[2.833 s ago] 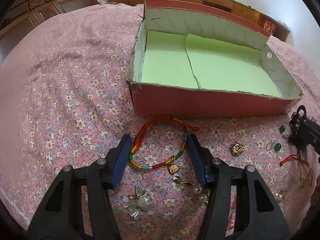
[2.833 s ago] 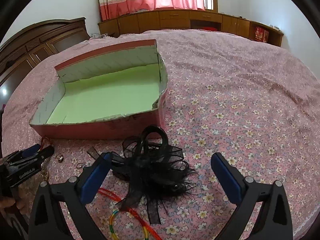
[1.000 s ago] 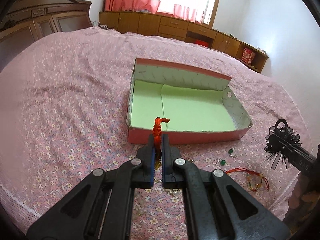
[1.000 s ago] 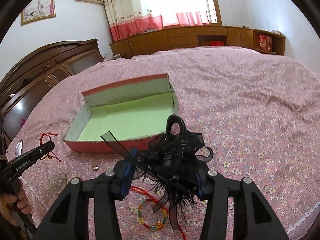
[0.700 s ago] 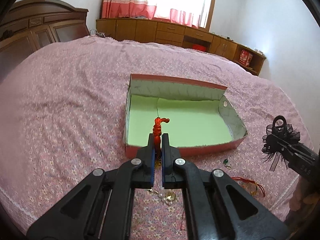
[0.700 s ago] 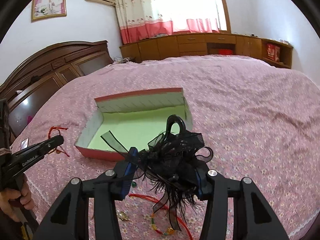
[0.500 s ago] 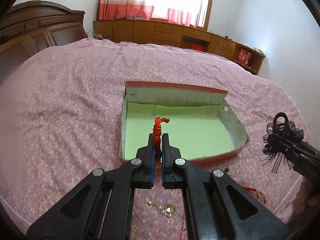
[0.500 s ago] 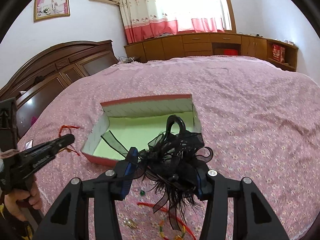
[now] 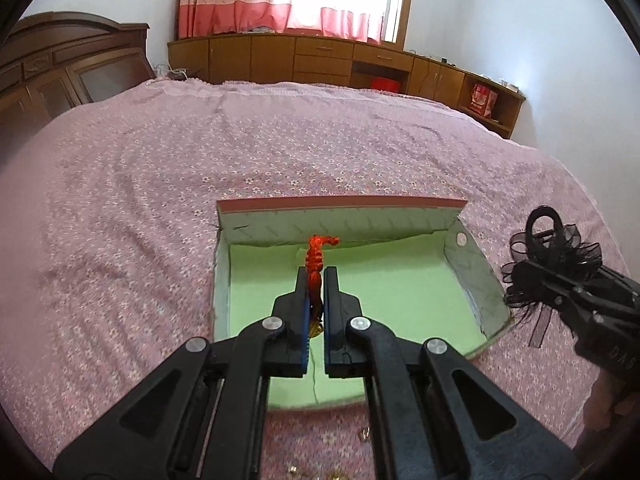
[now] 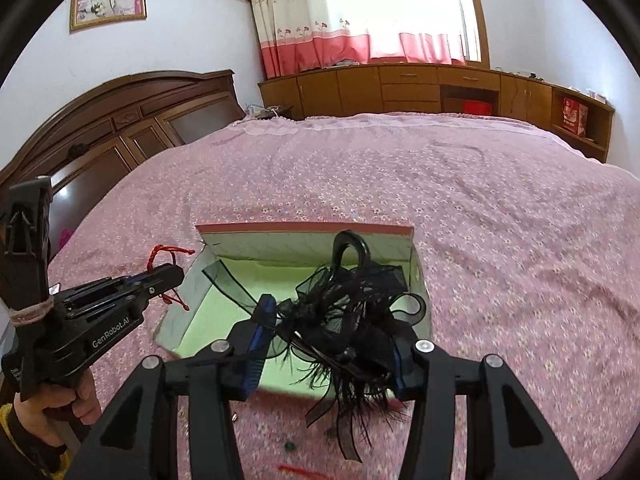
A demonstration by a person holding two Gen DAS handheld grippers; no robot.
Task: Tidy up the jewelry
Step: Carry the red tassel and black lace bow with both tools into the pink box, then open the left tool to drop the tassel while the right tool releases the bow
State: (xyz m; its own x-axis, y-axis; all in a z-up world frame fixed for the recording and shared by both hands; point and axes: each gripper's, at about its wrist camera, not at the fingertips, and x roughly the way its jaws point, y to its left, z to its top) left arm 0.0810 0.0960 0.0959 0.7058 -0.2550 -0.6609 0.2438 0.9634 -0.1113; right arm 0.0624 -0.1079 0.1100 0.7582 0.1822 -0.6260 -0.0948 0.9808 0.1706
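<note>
Both tongs carry something and both hang over the box [image 9: 472, 264], which lies on the pink flowered bed [image 9: 160, 200] with its green floor bare.

The left tongs [image 9: 316, 280] are pressed together on a red cord bracelet [image 9: 316, 256]. The knotted end of the cord sticks up past the tips and the rest hangs down between the fingers. In the left wrist view the tips sit in front of the left half of the green floor, so the drop spot seems to lie straight below and slightly ahead.

The right tongs [image 10: 332, 320] are clamped, about half closed, on a black ribbon hair bow [image 10: 344, 312], whose loops and feathery ends spill out on all sides. In the right wrist view the bow hangs in front of the right half of the box, near its front wall.

The long side of the box runs across both views, so each hand has its own half. Neither looks clearly nearer. A few small pieces lie on the bed in front of the box, a green bead [image 10: 289, 446] among them.
</note>
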